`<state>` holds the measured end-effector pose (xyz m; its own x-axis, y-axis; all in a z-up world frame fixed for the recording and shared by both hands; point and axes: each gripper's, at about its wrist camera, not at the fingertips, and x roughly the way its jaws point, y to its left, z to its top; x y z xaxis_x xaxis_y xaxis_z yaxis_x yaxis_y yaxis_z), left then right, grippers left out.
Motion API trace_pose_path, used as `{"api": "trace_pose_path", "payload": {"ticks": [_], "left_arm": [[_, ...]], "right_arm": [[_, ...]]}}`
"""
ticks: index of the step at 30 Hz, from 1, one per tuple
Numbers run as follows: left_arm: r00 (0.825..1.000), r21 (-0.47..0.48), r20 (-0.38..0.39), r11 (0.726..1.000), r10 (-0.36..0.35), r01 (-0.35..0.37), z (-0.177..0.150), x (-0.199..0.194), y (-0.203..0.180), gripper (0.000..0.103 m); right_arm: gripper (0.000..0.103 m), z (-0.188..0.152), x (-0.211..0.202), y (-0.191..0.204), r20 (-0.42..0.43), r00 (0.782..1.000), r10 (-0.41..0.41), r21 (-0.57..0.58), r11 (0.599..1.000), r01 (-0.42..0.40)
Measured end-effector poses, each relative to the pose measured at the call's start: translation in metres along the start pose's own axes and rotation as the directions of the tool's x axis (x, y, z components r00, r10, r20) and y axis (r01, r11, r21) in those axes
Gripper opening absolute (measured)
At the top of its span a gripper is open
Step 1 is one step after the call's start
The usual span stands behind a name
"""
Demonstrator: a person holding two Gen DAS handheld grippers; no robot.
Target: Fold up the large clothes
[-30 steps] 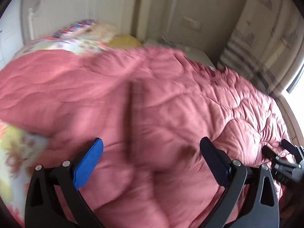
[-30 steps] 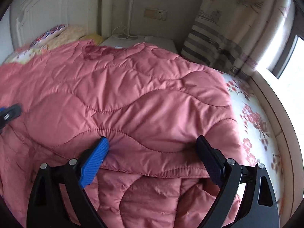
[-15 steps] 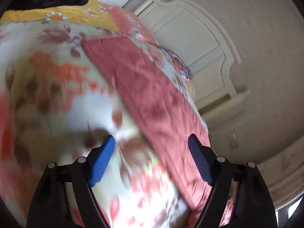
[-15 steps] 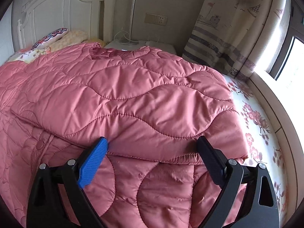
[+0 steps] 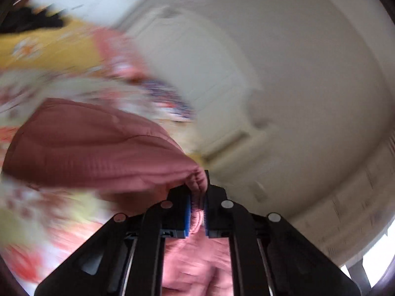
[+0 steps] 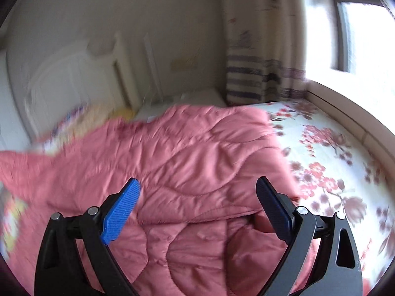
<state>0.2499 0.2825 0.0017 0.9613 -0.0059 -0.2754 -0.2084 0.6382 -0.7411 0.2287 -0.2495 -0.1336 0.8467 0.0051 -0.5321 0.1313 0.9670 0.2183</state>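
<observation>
A large pink quilted coat (image 6: 197, 162) lies spread over the flowered bed sheet (image 6: 328, 153). In the left wrist view my left gripper (image 5: 197, 197) is shut on an edge of the pink coat (image 5: 103, 153), which bunches between the blue pads and hangs lifted to the left; this view is rolled and blurred. In the right wrist view my right gripper (image 6: 197, 197) stands open just above a folded layer of the coat, with nothing pinched between its fingers.
A white headboard (image 6: 64, 86) and pillows (image 6: 98, 116) stand at the far end. A striped curtain (image 6: 256, 49) and a bright window (image 6: 365, 29) are at the right. A yellow flowered cloth (image 5: 44, 49) shows at the upper left in the left wrist view.
My left gripper swung to the coat's edge, rolled and went from open to shut on it, lifting it. The right gripper stayed open and tilted up a little.
</observation>
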Motion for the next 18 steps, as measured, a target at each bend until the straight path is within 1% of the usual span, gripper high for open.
{"api": "trace_pose_path", "payload": {"ticks": [2,3,4,6,7,8,9,10,11,12,14,15,16,17,18], "left_arm": [[0.995,0.123,-0.043,0.988,-0.085,0.09,-0.024,0.005,-0.062,0.007],[0.988,0.192,-0.085,0.971,-0.131,0.145,-0.046,0.01,-0.099,0.008],[0.98,0.228,-0.12,0.956,-0.158,0.182,-0.061,0.014,-0.121,0.008],[0.957,0.291,-0.211,0.922,-0.2,0.257,-0.102,0.027,-0.163,0.01],[0.941,0.328,-0.267,0.899,-0.207,0.29,-0.131,0.035,-0.184,0.011],[0.926,0.367,-0.322,0.876,-0.197,0.314,-0.162,0.044,-0.201,0.016],[0.916,0.392,-0.358,0.861,-0.181,0.324,-0.184,0.05,-0.21,0.03],[0.888,0.428,-0.434,0.831,-0.156,0.355,-0.222,0.061,-0.221,0.044],[0.863,0.453,-0.487,0.807,-0.131,0.378,-0.251,0.067,-0.225,0.069],[0.85,0.491,-0.518,0.779,-0.097,0.389,-0.278,0.071,-0.227,0.081],[0.846,0.578,-0.532,0.719,-0.026,0.385,-0.317,0.069,-0.221,0.081],[0.848,0.632,-0.53,0.675,0.02,0.38,-0.333,0.07,-0.217,0.082],[0.849,0.654,-0.527,0.657,0.038,0.376,-0.34,0.071,-0.213,0.082],[0.856,0.674,-0.515,0.642,0.053,0.366,-0.341,0.069,-0.206,0.082],[0.862,0.681,-0.503,0.641,0.057,0.355,-0.334,0.068,-0.2,0.085]], "right_arm": [[0.091,0.002,-0.008,-0.017,0.046,0.999,0.003,0.093,0.996,-0.007],[0.091,0.003,-0.011,-0.025,0.061,0.998,0.003,0.128,0.992,-0.01],[0.091,0.003,-0.014,-0.033,0.081,0.997,-0.003,0.17,0.985,-0.011],[0.091,0.002,-0.018,-0.046,0.106,0.994,-0.009,0.225,0.974,-0.015],[0.091,0.002,-0.02,-0.052,0.116,0.993,-0.012,0.257,0.966,-0.018],[0.091,0.001,-0.021,-0.056,0.119,0.993,-0.016,0.276,0.961,-0.017],[0.091,0.001,-0.021,-0.061,0.119,0.993,-0.022,0.299,0.954,-0.014],[0.091,0.0,-0.02,-0.064,0.117,0.993,-0.024,0.313,0.95,-0.014],[0.091,0.0,-0.019,-0.068,0.113,0.993,-0.021,0.332,0.943,-0.018],[0.091,-0.001,-0.018,-0.071,0.108,0.994,-0.02,0.348,0.937,-0.019],[0.091,-0.006,-0.016,-0.073,0.099,0.995,-0.014,0.361,0.932,-0.023],[0.091,-0.007,-0.015,-0.075,0.096,0.995,-0.01,0.363,0.932,-0.026],[0.091,-0.007,-0.014,-0.075,0.092,0.996,-0.008,0.36,0.932,-0.026],[0.091,-0.007,-0.014,-0.074,0.089,0.996,-0.003,0.354,0.935,-0.029],[0.091,-0.007,-0.014,-0.073,0.088,0.996,0.001,0.345,0.938,-0.031]]}}
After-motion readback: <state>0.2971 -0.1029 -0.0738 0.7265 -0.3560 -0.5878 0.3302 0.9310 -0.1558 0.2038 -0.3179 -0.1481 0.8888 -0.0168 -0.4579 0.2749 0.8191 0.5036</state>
